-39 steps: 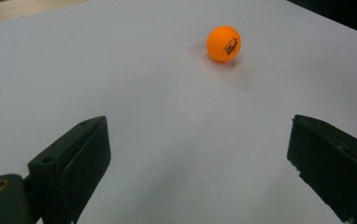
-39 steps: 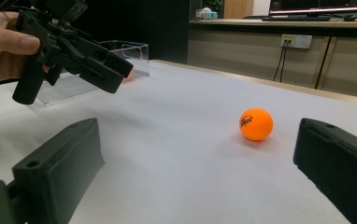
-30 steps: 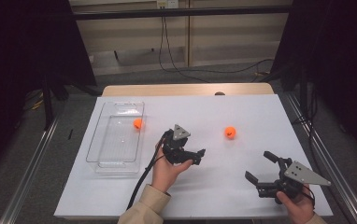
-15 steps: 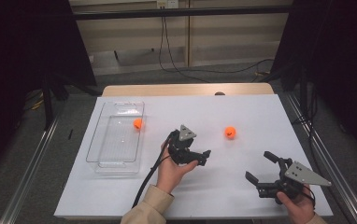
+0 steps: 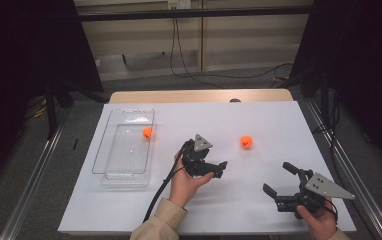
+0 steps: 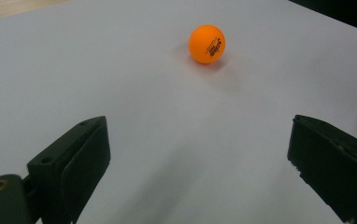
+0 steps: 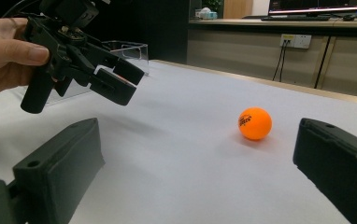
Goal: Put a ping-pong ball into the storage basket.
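Observation:
An orange ball (image 5: 246, 142) lies on the white table, and a second orange ball (image 5: 148, 132) sits inside the clear tray (image 5: 110, 167) at the left. My left gripper (image 5: 219, 169) hovers mid-table, open and empty, pointing right toward the loose ball. In the left gripper view that ball (image 6: 207, 44) lies ahead, well beyond the spread jaws of the left gripper (image 6: 200, 158). My right gripper (image 5: 277, 178) rests open near the front right edge. In the right gripper view the ball (image 7: 255, 123) lies ahead, right of centre, with the left gripper (image 7: 130, 86) at upper left.
The white table (image 5: 279, 120) stretches bare around the loose ball. A wooden strip (image 5: 199, 96) runs along its far edge. Metal rails (image 5: 29, 190) flank the table. The clear tray (image 7: 125, 49) stands behind the left gripper in the right gripper view.
My left gripper has moved right, away from the tray and toward the loose ball, still open. The right gripper has stayed in place.

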The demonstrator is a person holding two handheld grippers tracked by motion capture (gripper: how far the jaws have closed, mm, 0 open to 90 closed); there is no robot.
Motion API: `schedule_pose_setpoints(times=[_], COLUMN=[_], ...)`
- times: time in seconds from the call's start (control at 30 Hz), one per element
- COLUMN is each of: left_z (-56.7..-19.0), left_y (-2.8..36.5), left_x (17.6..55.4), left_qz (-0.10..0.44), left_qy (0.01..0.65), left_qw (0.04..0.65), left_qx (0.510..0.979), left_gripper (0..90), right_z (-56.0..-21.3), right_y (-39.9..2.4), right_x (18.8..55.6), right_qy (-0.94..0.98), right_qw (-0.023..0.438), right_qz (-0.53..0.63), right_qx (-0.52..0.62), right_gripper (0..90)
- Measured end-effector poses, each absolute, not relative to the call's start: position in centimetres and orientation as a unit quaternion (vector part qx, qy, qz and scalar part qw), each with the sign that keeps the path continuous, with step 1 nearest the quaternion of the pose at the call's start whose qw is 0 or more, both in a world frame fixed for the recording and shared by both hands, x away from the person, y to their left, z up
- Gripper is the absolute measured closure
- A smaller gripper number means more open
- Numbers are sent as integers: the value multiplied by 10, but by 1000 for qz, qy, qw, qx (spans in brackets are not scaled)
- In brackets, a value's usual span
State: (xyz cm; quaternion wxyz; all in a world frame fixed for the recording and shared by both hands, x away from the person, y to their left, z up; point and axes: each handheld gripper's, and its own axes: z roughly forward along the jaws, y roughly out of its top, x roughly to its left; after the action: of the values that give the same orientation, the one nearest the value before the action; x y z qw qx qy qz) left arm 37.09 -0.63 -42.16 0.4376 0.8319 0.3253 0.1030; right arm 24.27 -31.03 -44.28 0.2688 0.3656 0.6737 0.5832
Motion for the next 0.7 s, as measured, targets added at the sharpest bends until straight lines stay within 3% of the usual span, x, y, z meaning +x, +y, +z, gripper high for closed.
schedule_pose_setpoints(times=[0.7], left_z=[-425], left_y=[-15], left_x=[374], left_qz=[101], left_qy=[331], left_qw=[444], left_qx=[826], left_gripper=[59], right_z=[-442], right_y=[-307], right_x=[242], right_qy=[686], right_qw=[279], right_qz=[575], right_qx=[349], right_gripper=[10])
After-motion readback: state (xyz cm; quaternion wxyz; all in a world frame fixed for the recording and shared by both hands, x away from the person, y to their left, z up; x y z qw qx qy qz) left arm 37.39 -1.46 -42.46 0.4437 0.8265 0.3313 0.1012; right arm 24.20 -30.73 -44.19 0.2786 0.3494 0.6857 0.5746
